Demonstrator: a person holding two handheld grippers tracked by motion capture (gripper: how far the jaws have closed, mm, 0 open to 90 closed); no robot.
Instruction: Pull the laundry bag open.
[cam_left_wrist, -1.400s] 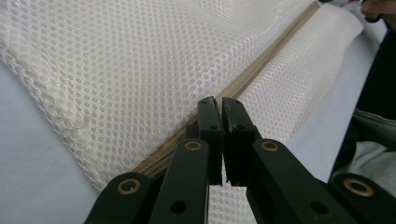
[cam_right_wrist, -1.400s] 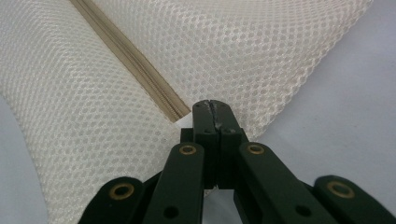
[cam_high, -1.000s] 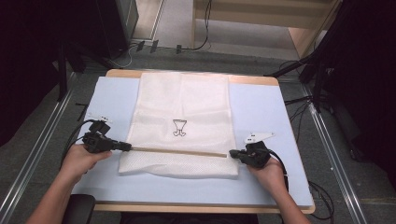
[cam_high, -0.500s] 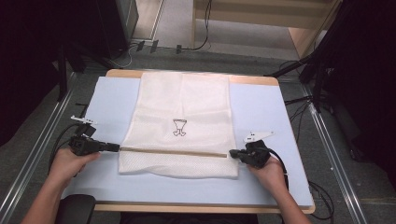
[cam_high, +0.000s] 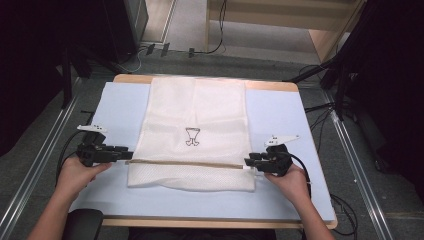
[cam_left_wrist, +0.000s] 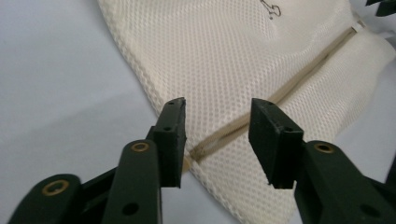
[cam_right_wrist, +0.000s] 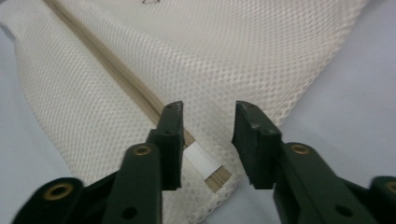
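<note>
Mesh laundry bag (cam_high: 194, 132), cream, flat on the pale blue mat (cam_high: 280, 120) down the middle of the table, top at the far edge, zip band (cam_high: 185, 163) running straight across near the front edge, seemingly drawn taut for smoothing. Left gripper (cam_high: 126, 156) at the band's left end, right gripper (cam_high: 248, 162) at its right end, jaws parted, nothing pinched, cloth lying loose between them. Against the earlier frames: jaws just opened off the band, left gripper drawn back toward the left edge, bag unmoved.

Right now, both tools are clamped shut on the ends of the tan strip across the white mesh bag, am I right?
Not quite: both tools, left and right, stand open at the ends of the tan strip on the mesh bag, having just been opening; both gripper views show it.
</note>
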